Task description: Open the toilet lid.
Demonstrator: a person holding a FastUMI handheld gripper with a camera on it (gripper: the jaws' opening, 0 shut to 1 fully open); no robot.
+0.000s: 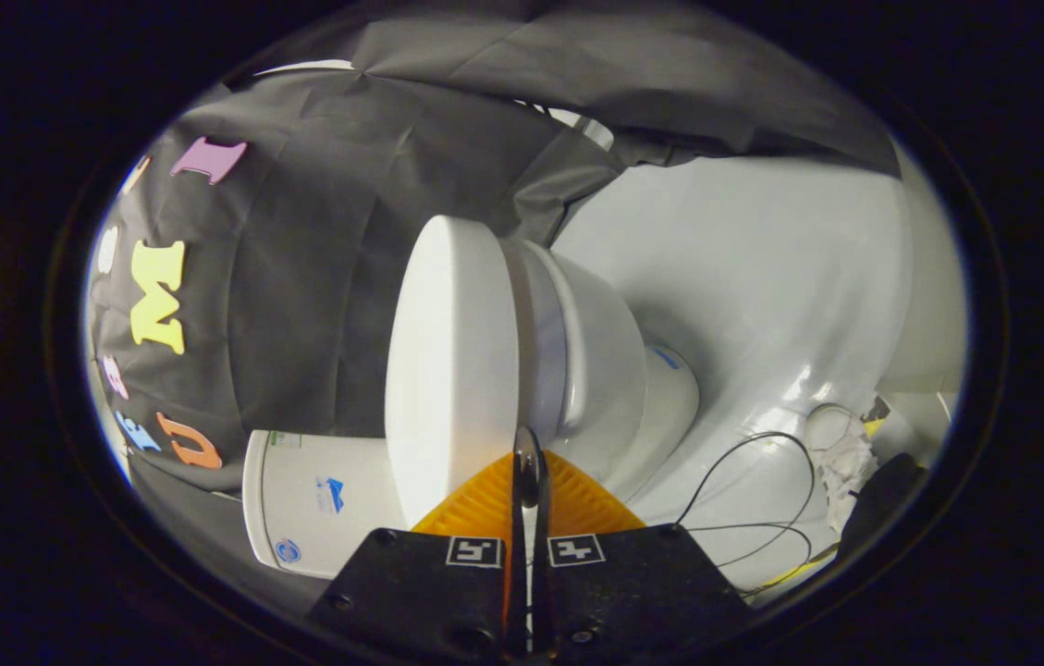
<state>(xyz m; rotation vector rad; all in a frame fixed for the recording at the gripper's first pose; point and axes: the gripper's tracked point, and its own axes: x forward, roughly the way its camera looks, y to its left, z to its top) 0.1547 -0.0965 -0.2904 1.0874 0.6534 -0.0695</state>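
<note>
The view is rolled sideways, so the white toilet looks tipped over. Its lid (452, 370) is a flat white oval lying down on the seat (542, 351), with the bowl (605, 370) beyond that and the tank (318, 499) by the lid's hinge end. My gripper (528, 455) is shut, its two fingers pressed together with nothing between them. The tips sit right at the seam where the lid's rim meets the seat, at the front of the toilet. Whether they touch the rim I cannot tell.
A glossy white floor (762, 277) spreads past the bowl. Thin black cables (743, 490) loop across it near the fingers, beside a crumpled white wad (845, 462). Black cloth wall (318, 277) hangs behind the lid and tank.
</note>
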